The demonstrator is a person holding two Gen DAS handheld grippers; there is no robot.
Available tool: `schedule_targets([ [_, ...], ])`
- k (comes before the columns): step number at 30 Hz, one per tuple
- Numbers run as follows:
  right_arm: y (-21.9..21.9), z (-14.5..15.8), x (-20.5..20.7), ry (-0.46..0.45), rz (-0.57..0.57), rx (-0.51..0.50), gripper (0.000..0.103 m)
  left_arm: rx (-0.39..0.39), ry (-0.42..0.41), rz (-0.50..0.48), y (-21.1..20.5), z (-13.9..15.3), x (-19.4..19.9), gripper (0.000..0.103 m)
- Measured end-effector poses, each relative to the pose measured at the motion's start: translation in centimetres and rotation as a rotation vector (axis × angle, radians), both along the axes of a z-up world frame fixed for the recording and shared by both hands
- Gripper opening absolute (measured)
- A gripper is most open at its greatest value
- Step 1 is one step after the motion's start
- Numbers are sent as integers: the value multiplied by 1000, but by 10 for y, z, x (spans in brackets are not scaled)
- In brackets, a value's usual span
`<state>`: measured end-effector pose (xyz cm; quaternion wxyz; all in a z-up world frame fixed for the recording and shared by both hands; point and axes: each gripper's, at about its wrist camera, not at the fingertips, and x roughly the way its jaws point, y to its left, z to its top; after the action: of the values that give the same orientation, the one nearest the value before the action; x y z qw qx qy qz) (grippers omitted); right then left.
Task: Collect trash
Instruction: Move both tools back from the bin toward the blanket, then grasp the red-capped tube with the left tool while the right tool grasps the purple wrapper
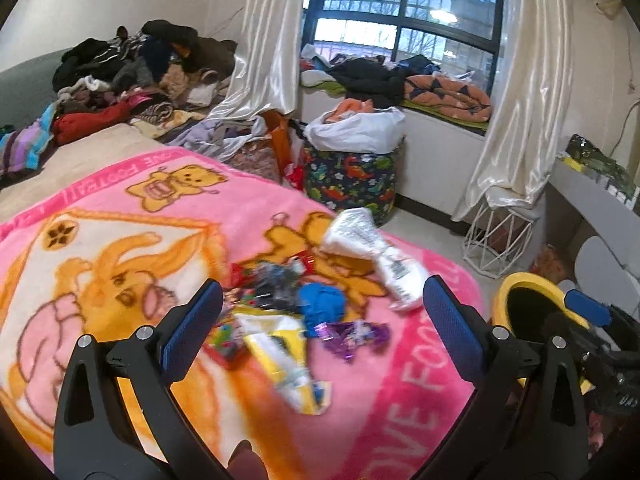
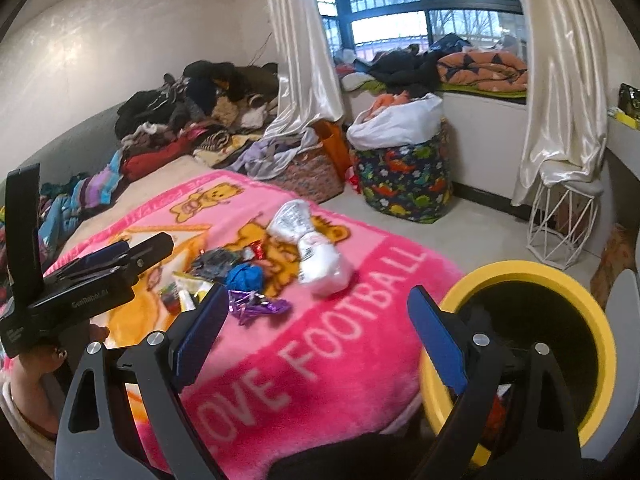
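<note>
Both tongs spread, holding nothing. Left gripper (image 1: pixel 322 328) hangs over the trash (image 1: pixel 288 312) — wrappers heaped on the pink blanket (image 1: pixel 400 420). Right gripper (image 2: pixel 318 330) sits near the yellow bin (image 2: pixel 596 320) beside the blanket — likely the drop point.

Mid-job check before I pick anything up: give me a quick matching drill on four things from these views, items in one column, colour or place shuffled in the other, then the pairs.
Items:
1. Crumpled wrapper nearest the "FOOTBALL" lettering
2. Bin beside the bed
3. Twisted plastic bag on the blanket
4. Storage basket under the window

Descriptions:
A. Dinosaur print, white bag stuffed in its top
B. Shiny purple
C. Yellow rim, dark inside
D. White, with printed labels

Pairs: 1-B, 2-C, 3-D, 4-A

Both the left tool and the right tool are open and hold nothing.
</note>
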<state>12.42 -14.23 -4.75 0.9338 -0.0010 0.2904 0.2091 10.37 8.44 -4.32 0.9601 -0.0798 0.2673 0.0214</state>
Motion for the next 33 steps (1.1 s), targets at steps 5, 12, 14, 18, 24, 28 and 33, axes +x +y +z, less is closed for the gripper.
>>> schedule_targets([
  [5, 20, -14, 12, 48, 22, 0, 88, 31, 26, 31, 21, -13, -5, 92],
  [12, 45, -41, 39, 166, 33, 40, 88, 8, 70, 86, 56, -31, -6, 92],
  [14, 49, -48, 45, 195, 26, 56, 88, -4, 95, 102, 66, -38, -6, 92],
  [18, 61, -63, 57, 245, 11, 53, 86, -37, 127, 115, 81, -52, -5, 85],
  [24, 72, -84, 73, 307, -22, 83, 83, -133, 168, 74, 94, -69, 2, 69],
  [28, 77, -94, 83, 326, -33, 82, 79, -177, 191, 48, 93, -79, 8, 59],
  [33, 78, -107, 99, 383, -47, 121, 66, -225, 211, 29, 89, -86, 15, 50],
])
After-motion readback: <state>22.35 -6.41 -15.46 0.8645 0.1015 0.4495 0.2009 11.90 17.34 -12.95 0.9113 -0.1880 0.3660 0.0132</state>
